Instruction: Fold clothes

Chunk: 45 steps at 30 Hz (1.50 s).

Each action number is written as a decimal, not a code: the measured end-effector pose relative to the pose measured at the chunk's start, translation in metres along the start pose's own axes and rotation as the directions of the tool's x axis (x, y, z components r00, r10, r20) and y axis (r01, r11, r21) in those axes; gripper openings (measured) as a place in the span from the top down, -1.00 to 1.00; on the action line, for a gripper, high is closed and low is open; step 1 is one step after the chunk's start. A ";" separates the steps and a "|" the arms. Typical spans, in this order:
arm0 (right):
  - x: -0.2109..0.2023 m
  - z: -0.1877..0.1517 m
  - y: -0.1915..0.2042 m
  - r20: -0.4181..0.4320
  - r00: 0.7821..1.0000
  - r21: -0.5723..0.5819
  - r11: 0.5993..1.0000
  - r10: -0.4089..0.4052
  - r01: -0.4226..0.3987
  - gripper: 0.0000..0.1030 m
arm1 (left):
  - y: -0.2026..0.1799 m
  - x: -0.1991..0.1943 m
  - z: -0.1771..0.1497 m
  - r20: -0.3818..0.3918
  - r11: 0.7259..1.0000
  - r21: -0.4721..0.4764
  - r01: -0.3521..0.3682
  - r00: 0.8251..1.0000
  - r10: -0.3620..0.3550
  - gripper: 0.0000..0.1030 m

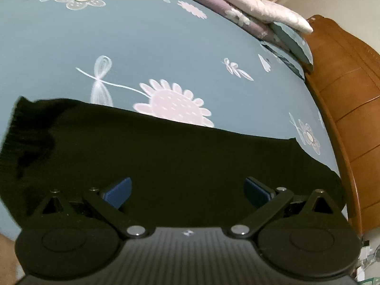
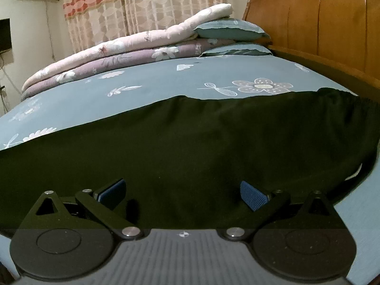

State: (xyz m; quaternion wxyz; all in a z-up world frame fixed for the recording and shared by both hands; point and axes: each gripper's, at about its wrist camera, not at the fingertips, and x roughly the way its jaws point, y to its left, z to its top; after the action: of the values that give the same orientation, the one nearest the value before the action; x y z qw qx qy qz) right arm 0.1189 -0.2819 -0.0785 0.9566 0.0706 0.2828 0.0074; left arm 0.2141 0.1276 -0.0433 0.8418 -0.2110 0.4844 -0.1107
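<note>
Now both tongs hover wide apart, gripping nothing: left gripper (image 1: pixel 187 190), right gripper (image 2: pixel 182 193). Beneath them the black garment (image 1: pixel 166 156) lies spread flat on the flowered blue bedsheet (image 1: pixel 142 47). Laid out for folding, or already folded? Can't tell.

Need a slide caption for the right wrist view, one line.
Right tool open over a black garment spread on the floral bedsheet, folded quilts stacked behind.

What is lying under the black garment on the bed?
The black garment lies on the blue flowered bedsheet. A pink flower print is half covered by its edge. Anything else beneath is hidden.
</note>
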 end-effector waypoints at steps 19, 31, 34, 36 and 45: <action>-0.012 0.003 -0.020 0.001 0.994 0.122 0.987 0.105 -0.104 -1.00 | -0.035 0.067 -0.028 -0.109 0.989 0.017 -0.145 0.983 0.146 -0.96; -0.021 0.004 -0.046 0.018 0.974 0.258 0.940 0.225 -0.222 -1.00 | -0.063 0.086 -0.024 -0.111 0.949 0.077 -0.306 0.943 0.313 -0.96; -0.021 0.003 -0.038 0.021 0.974 0.213 0.951 0.225 -0.224 -1.00 | -0.064 0.080 -0.023 -0.080 0.957 0.092 -0.274 0.956 0.282 -0.96; -0.020 0.002 -0.032 0.018 0.977 0.185 0.960 0.212 -0.212 -1.00 | -0.063 0.071 -0.025 -0.051 0.960 0.121 -0.254 0.964 0.261 -0.96; -0.016 0.001 -0.017 0.027 0.984 0.123 0.977 0.174 -0.176 -1.00 | -0.022 0.013 -0.023 0.072 0.975 0.122 -0.186 0.981 0.178 -0.96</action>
State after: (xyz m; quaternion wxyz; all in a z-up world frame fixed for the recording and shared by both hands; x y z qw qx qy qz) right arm 0.1056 -0.3001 -0.0716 0.9481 0.1552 0.2676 0.0734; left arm 0.2009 0.0976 -0.0533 0.8744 -0.1144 0.4680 -0.0577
